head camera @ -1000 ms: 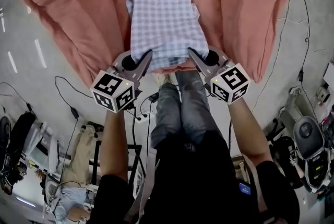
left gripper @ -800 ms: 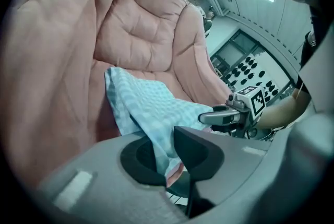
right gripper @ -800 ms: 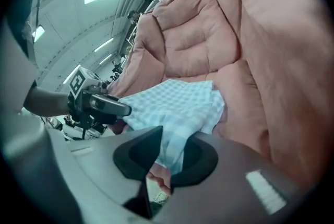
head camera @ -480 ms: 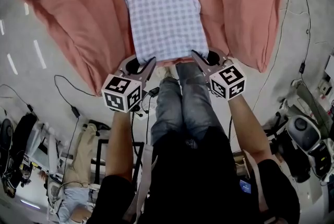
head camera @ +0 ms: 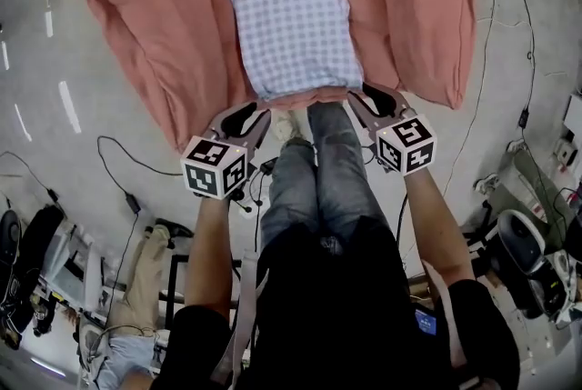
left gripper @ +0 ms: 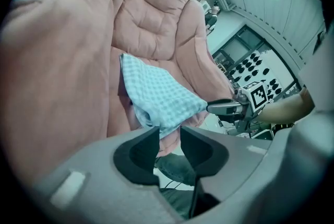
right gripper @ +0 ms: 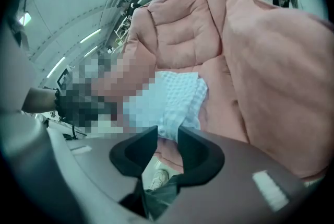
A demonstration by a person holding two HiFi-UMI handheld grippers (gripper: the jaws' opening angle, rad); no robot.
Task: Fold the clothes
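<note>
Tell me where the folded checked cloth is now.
In the head view the folded checked cloth lies at top centre on the pink quilted cover, just beyond the person's knees.

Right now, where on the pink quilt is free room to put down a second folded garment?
Free: narrow strips of pink quilt on each side of the checked cloth, up to the folds. Crowded: the near edge, where the left tongs and right tongs, jaws just opened and empty, flank the person's legs.
</note>
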